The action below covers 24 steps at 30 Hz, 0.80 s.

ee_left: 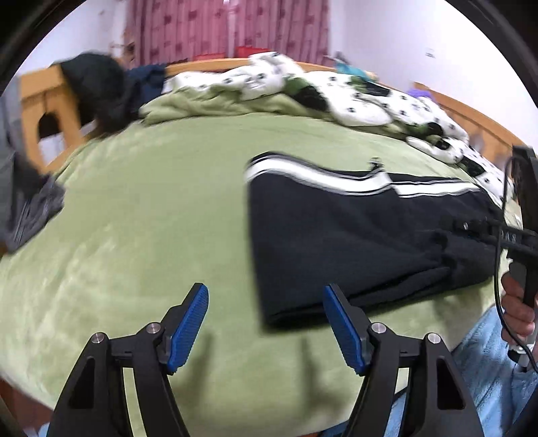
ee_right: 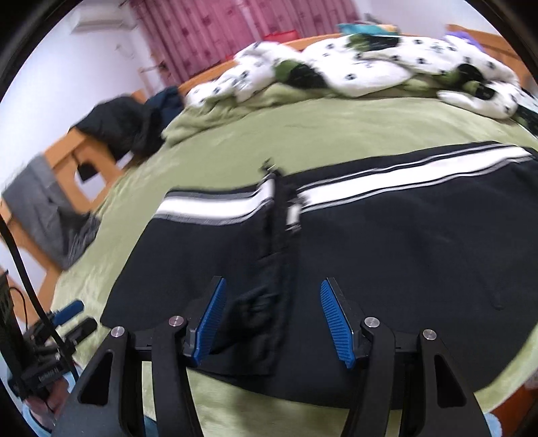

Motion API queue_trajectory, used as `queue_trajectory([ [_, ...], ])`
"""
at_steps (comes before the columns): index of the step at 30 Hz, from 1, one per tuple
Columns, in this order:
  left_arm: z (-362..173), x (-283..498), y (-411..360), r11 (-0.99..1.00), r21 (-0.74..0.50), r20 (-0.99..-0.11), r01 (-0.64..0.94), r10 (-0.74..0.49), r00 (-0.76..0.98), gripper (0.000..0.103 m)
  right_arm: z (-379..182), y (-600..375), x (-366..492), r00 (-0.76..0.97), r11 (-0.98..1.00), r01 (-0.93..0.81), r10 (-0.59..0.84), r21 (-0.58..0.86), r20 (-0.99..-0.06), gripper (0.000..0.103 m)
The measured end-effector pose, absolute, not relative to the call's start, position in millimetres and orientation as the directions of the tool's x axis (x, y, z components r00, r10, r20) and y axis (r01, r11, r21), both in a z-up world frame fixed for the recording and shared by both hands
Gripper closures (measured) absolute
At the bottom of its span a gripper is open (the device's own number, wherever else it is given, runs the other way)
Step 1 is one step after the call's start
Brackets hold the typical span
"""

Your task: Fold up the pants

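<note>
Black pants [ee_left: 353, 235] with a white side stripe lie folded over on a green bed blanket [ee_left: 151, 218], on the right of the left wrist view. My left gripper [ee_left: 265, 302] is open and empty, above the blanket at the pants' near left corner. In the right wrist view the pants [ee_right: 386, 252] fill the middle and right. My right gripper [ee_right: 270, 295] is open and empty just above their near edge, by a fold of black fabric. The right gripper also shows at the right edge of the left wrist view [ee_left: 470, 228], and the left gripper at the lower left of the right wrist view [ee_right: 75, 316].
A white spotted quilt [ee_left: 336, 90] is bunched at the back of the bed. Dark clothes [ee_left: 101, 87] hang on the wooden bed frame [ee_left: 50, 101] at the left, with grey cloth [ee_left: 30, 208] below. Pink curtains [ee_left: 228, 30] hang behind.
</note>
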<state>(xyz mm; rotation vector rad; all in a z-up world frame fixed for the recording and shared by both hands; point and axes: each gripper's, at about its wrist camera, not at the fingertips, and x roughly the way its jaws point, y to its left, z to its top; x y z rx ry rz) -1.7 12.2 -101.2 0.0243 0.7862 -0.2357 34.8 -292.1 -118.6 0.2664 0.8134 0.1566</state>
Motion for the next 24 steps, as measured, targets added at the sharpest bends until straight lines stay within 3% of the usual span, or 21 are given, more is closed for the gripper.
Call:
queue_trajectory([
  [1,-104,-1,17,0.974,-0.082,-0.707,0.211,-0.206,0.677,0.034,-124,-283,39,0.66,0.957,-0.047,0.244,0.286,-0.71,0.045],
  [2,-109,1,27,0.972,-0.117,-0.712,0.204,-0.225,0.665,0.034,-127,-279,42,0.65,0.959,-0.053,0.244,0.278,-0.72,0.052],
  [3,-112,3,31,0.968,-0.142,-0.716,0.206,-0.244,0.654,0.034,-131,-274,44,0.639,0.963,-0.055,0.236,0.262,-0.732,0.074],
  [6,-120,8,33,0.96,-0.178,-0.726,0.219,-0.278,0.629,0.034,-126,-269,39,0.666,0.979,-0.051,0.179,0.196,-0.724,0.085],
  [9,-125,9,23,0.948,-0.173,-0.725,0.268,-0.307,0.616,0.034,-116,-286,21,0.7,0.95,-0.037,0.246,0.309,-0.671,0.086],
  [14,-137,15,7,0.96,-0.083,-0.729,0.268,-0.242,0.64,0.034,-143,-283,25,0.628,0.96,-0.018,0.228,0.279,-0.744,0.085],
  [17,-142,14,-2,0.952,-0.031,-0.745,0.306,-0.226,0.627,0.034,-136,-286,25,0.637,0.954,-0.021,0.243,0.298,-0.731,0.082],
  [19,-147,11,-6,0.951,0.028,-0.738,0.309,-0.189,0.648,0.034,-128,-291,26,0.661,0.951,-0.012,0.24,0.31,-0.711,0.074],
  [21,-150,12,-4,0.955,0.005,-0.744,0.297,-0.195,0.639,0.034,-125,-295,33,0.674,0.95,0.0,0.231,0.313,-0.701,0.058],
  [24,-149,17,1,0.966,-0.068,-0.721,0.25,-0.221,0.657,0.034,-133,-299,51,0.659,0.948,0.022,0.226,0.318,-0.717,0.055],
])
